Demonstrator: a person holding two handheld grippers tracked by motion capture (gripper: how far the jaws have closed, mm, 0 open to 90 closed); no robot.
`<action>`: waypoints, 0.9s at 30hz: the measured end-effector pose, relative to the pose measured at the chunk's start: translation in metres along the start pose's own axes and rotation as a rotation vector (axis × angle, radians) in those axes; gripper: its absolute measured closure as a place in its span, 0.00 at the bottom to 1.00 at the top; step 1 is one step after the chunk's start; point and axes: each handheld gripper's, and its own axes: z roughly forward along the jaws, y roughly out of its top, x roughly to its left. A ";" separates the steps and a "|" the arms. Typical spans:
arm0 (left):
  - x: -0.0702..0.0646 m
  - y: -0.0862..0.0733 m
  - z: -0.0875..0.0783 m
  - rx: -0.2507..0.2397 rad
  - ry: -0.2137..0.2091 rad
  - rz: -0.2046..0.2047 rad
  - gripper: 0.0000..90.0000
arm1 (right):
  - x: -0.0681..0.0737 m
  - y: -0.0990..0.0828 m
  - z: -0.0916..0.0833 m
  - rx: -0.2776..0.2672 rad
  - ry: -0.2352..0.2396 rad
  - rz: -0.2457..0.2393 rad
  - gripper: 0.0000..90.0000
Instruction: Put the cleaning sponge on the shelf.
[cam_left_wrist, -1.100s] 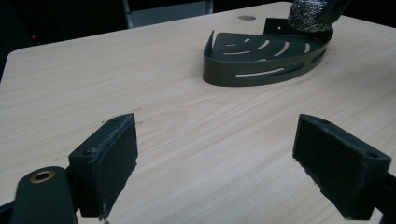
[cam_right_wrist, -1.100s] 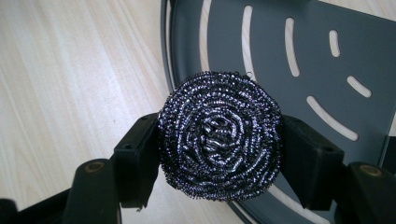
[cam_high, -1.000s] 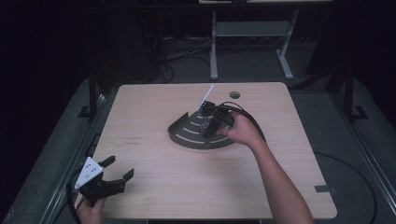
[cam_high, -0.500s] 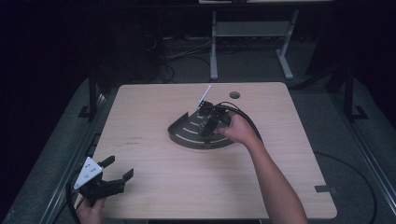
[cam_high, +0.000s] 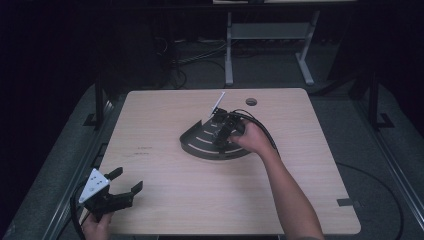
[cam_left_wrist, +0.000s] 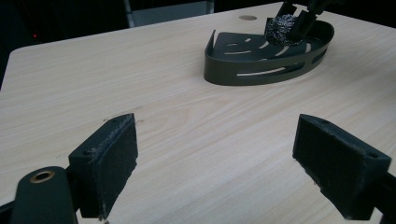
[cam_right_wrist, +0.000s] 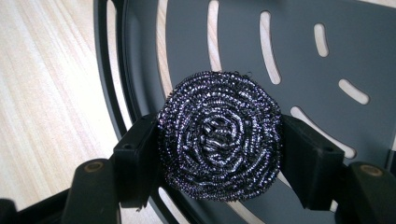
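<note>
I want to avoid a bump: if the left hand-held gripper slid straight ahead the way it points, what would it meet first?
Probably the dark slotted tray; the left hand-held gripper faces bare table before it.

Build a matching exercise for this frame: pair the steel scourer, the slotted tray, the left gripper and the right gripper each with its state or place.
Things:
1. steel scourer
2. slotted tray
3. left gripper
4. right gripper

States or places:
A. jaws wide open over bare table
B. clamped between two black jaws
C. dark, curved wall, resting mid-table
D. jaws shut on a metal ball above the tray

Pairs: 1-B, 2-C, 3-A, 4-D
</note>
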 end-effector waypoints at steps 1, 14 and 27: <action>0.000 0.000 0.000 -0.001 0.000 -0.001 0.15 | 0.000 0.000 0.001 0.002 -0.001 0.002 0.37; 0.000 0.000 0.001 0.005 0.003 0.002 0.15 | -0.005 0.005 0.011 0.000 -0.003 0.014 0.37; -0.002 0.001 0.004 0.008 -0.002 0.005 0.15 | -0.013 0.007 0.020 -0.012 0.002 0.041 0.36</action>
